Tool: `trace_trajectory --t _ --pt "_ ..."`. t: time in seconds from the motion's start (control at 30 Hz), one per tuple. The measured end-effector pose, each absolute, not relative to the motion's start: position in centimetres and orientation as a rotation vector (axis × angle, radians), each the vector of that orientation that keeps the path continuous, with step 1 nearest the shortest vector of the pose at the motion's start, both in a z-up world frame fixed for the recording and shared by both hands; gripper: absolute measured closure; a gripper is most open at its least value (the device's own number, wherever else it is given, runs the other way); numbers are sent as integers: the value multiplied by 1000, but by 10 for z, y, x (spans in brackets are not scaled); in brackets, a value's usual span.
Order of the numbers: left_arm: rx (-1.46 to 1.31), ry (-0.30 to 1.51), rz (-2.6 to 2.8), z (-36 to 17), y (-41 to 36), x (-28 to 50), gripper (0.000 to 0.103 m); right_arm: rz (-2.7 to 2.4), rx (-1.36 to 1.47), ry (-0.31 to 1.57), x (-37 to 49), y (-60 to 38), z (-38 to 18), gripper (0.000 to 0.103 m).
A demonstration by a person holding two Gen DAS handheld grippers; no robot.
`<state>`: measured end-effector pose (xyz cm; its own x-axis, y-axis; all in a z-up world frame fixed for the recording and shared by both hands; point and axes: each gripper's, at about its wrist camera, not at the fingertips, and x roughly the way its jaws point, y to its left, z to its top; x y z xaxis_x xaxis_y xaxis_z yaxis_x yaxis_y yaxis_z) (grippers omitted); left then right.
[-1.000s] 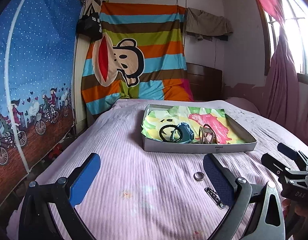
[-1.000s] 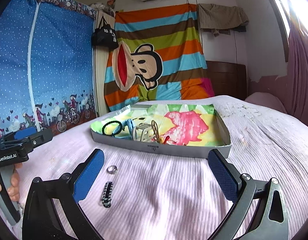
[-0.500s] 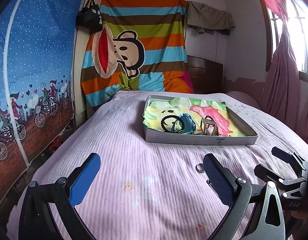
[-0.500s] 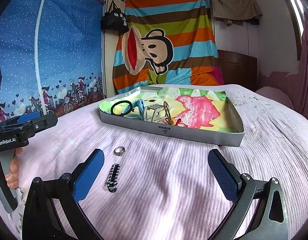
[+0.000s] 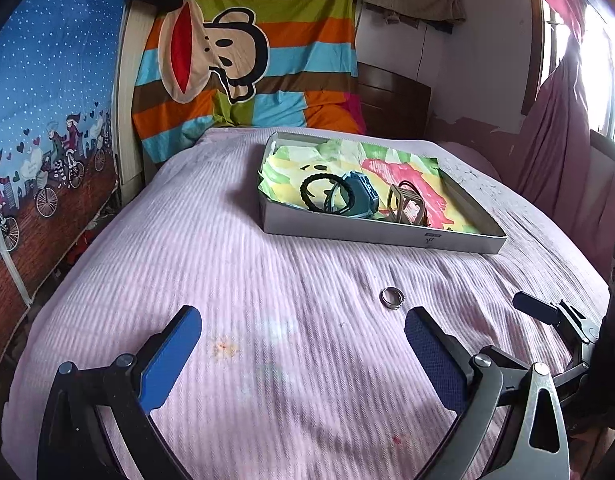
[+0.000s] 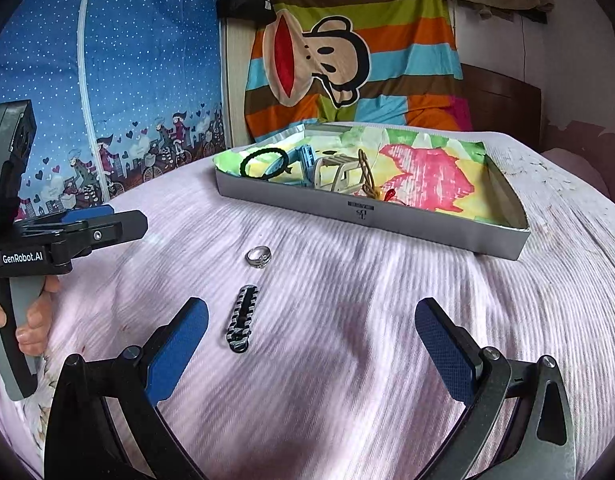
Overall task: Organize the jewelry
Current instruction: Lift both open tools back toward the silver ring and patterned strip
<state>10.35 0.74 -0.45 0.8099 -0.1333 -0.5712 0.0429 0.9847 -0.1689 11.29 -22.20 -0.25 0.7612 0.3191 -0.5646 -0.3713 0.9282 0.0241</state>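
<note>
A silver ring [image 5: 392, 298] lies on the pink bedspread just beyond my left gripper's right finger. My left gripper [image 5: 303, 344] is open and holds nothing. In the right wrist view the ring [image 6: 259, 257] sits ahead of a black-and-silver link bracelet [image 6: 242, 318], which lies beside the left finger of my open right gripper [image 6: 313, 336]. The grey tray [image 6: 367, 216], lined with bright paper, holds a black bangle [image 6: 265, 162], a blue watch [image 5: 361, 194] and pale bangles [image 5: 405, 204]. The link bracelet is hidden in the left wrist view.
The tray [image 5: 387, 236] sits mid-bed toward the headboard. A blue patterned wardrobe [image 5: 47, 120] lines the left side and a pink curtain [image 5: 559, 140] the right. A hand [image 6: 31, 312] holds the left gripper [image 6: 87, 228] at the left edge. The right gripper [image 5: 547, 314] shows at far right.
Both grippers have dropped lower and tilted down toward the bedspread. The ring and link bracelet now appear closer, and the bracelet has slipped behind the left gripper's right finger.
</note>
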Motion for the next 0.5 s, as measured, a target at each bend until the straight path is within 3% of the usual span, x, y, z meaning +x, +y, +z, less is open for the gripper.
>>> trace_trajectory --t 0.37,0.5 --pt "-187 680 -117 -13 11 118 9 403 -180 701 123 -200 -22 7" --pt "-172 692 -137 -14 6 123 13 391 -195 731 131 -194 -28 33"
